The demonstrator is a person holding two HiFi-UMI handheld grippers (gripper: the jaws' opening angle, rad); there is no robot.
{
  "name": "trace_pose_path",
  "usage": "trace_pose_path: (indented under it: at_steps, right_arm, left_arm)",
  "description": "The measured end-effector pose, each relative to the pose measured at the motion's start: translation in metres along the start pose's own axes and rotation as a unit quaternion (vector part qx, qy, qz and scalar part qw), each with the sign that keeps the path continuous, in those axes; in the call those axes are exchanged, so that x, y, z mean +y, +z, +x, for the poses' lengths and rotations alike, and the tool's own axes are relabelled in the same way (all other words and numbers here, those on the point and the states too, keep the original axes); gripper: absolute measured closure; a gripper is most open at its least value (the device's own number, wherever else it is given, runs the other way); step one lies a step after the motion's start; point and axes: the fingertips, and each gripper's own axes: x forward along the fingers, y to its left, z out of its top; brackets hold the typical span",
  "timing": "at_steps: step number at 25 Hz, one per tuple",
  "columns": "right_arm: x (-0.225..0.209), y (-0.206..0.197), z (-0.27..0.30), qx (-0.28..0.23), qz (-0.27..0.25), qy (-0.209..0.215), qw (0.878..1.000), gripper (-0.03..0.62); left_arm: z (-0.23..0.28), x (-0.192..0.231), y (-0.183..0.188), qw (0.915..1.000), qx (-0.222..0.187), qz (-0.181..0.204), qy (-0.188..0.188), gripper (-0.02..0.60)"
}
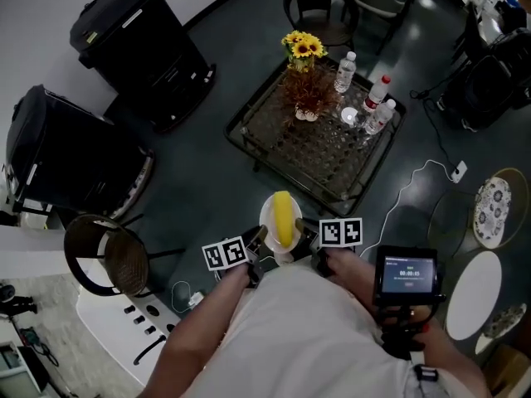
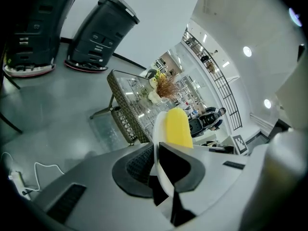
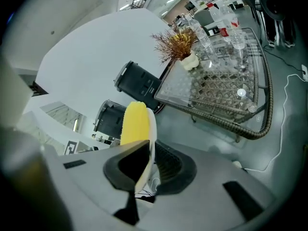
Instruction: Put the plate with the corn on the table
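Closest to the head camera is the person's white shirt [image 1: 299,330], and just beyond it both arms reach forward with the tongs. The left tongs [image 1: 262,237] and the right tongs [image 1: 305,237] are each clamped on the rim of the white plate [image 1: 270,222], one on each side. In both gripper views the thin plate edge sits tight between the dark pads. The yellow corn [image 1: 283,218] lies on the plate, along its middle. The plate is in the air above the grey floor, near the close corner of the glass-topped counter [image 1: 236,131] but not yet over it.

I judge the plate to be stiff, smooth and rather light, so a grip on two opposite rims is the right place to hold it. The rim is thin and may slip if one side tilts. The corn is round and loose, so it can roll off; the plate should stay level. The counter top looks like glass and carries bottles [image 1: 344,71] and flowers [image 1: 303,48] at its far side. The near part seems free, and the plate should be set down softly there.
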Motion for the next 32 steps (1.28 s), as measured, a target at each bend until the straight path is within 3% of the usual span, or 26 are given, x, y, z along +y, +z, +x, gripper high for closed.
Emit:
trace_pose_path:
  at_steps: [13, 32]
  right_arm:
    - [-0.030, 0.027, -0.001, -0.031, 0.039, -0.021, 0.999, 0.553]
    - [-0.119, 0.094, 0.000, -0.044, 0.077, -0.025, 0.996, 0.553]
  left_arm:
    - [0.044, -0.004, 0.019, 0.9986, 0.046, 0.024, -0.010, 0.543]
    - [0.154, -0.018, 0.050, 0.9941, 0.093, 0.056, -0.003, 0.543]
